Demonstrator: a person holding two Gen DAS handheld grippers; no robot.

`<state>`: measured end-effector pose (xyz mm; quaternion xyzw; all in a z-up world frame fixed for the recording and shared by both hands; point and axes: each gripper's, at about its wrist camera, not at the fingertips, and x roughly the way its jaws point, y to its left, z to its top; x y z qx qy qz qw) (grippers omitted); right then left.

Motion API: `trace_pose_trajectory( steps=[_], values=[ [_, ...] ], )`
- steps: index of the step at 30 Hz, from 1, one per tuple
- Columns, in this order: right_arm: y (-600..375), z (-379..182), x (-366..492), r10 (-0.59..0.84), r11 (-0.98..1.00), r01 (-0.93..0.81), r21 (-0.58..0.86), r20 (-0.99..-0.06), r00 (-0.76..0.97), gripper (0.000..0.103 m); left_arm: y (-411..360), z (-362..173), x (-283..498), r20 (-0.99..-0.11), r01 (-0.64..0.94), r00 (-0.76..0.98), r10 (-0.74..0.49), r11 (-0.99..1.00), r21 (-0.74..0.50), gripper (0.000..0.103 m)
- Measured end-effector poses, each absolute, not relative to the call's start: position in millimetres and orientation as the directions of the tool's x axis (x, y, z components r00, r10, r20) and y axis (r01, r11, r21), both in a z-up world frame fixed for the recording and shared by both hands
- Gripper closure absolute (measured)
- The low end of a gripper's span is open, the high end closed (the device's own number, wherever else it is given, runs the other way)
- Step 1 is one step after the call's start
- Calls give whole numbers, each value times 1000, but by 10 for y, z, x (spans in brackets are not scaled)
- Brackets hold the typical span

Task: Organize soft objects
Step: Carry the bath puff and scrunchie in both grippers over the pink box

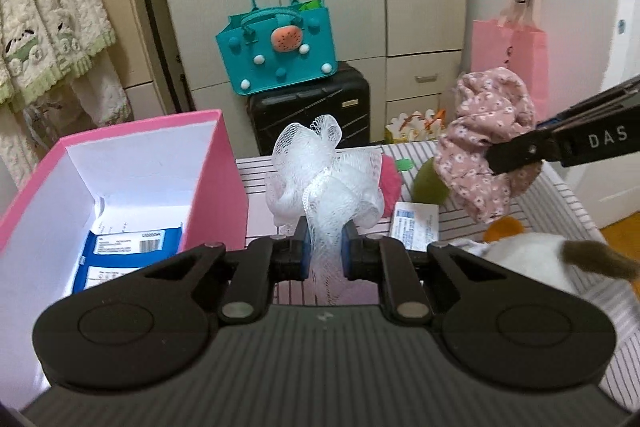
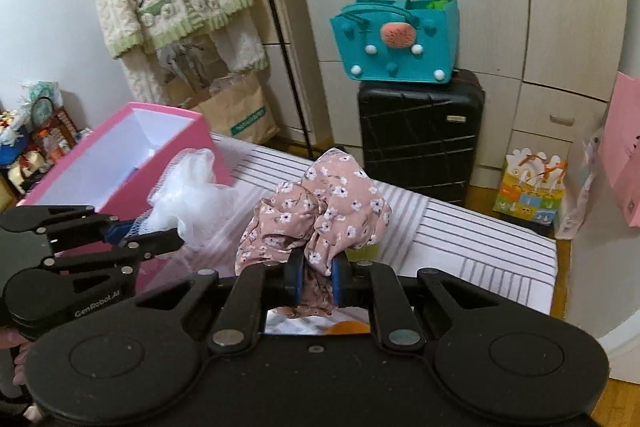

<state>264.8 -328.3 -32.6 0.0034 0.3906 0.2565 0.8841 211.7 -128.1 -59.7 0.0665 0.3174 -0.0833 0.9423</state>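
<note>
Left gripper (image 1: 325, 245) pinching white mesh puff (image 1: 326, 173), right gripper (image 2: 318, 281) clamping crumpled floral cloth (image 2: 320, 203), possibly a scrunchie

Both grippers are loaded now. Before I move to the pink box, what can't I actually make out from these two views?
- Pink box floor: left wrist view, near wall hides part; right wrist view shows only a sliver.
- Labels on the blue-and-white packets inside: too small to read.
- White plush: cut off by left gripper body.
- Green and pink items: mostly behind mesh sponge and floral cloth.
- Table under right gripper: hidden.
</note>
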Motion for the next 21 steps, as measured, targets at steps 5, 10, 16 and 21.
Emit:
trace_pose_trajectory(
  steps=[5,10,16,21],
  values=[
    [-3142,-190,2429,531,821,-504,267,-680,505,87,-1088,-369,1927,-618,277,762,-193,960,40,89],
    [-2983,-120,2226,560,790,-539,293,-704,438,87,-908,-207,1732,-655,355,715,-246,934,36,89],
    [-2823,-40,1985,575,761,-566,317,-734,362,87,-610,-41,1571,-729,471,587,-352,881,-46,89],
    [-2630,55,1767,573,744,-588,318,-756,316,87,-375,101,1410,-743,482,583,-328,876,-8,89]
  ],
)
